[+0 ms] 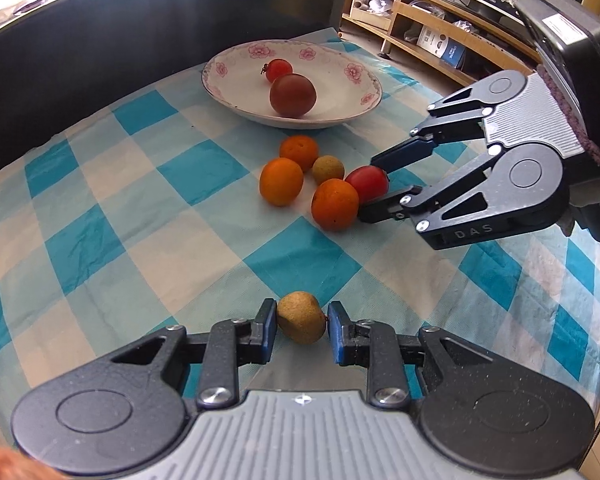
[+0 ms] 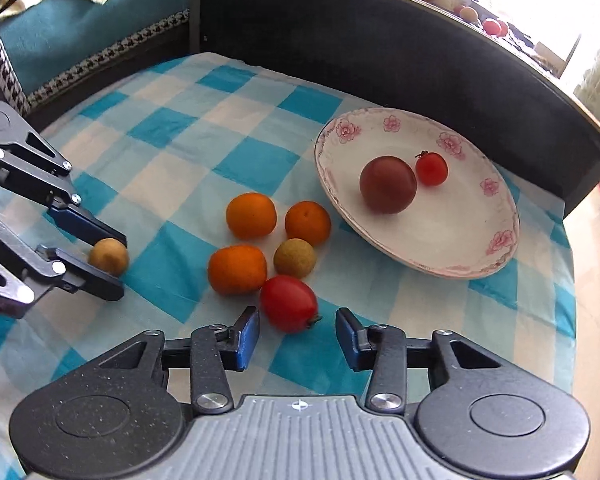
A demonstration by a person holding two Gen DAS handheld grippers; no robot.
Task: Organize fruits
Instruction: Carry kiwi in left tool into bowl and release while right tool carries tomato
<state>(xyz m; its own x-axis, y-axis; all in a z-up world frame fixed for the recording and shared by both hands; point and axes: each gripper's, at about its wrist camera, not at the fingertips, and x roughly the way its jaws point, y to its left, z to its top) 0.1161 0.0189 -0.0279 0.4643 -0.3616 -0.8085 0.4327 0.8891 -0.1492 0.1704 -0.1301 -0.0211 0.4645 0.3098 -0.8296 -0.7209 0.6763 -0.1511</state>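
Through my left wrist camera, my left gripper (image 1: 302, 326) was clamped on a tan longan (image 1: 301, 322) over the checked cloth (image 1: 140, 240); across the pile of oranges (image 1: 281, 181), my right gripper (image 1: 374, 188) straddled the red tomato (image 1: 367, 183). Through my right wrist camera, those blue pads (image 2: 247, 338) stood apart, the tomato between them untouched. The flowered plate (image 2: 460, 256) held a dark tomato (image 2: 388, 184) and a cherry tomato (image 2: 431, 168).

The far-right shelf contents (image 1: 440, 40) are too small to be identified, the objects on the far ledge (image 2: 480, 20) are washed out by glare, and the checked cloth (image 1: 140, 240) is cut off at the near edge.
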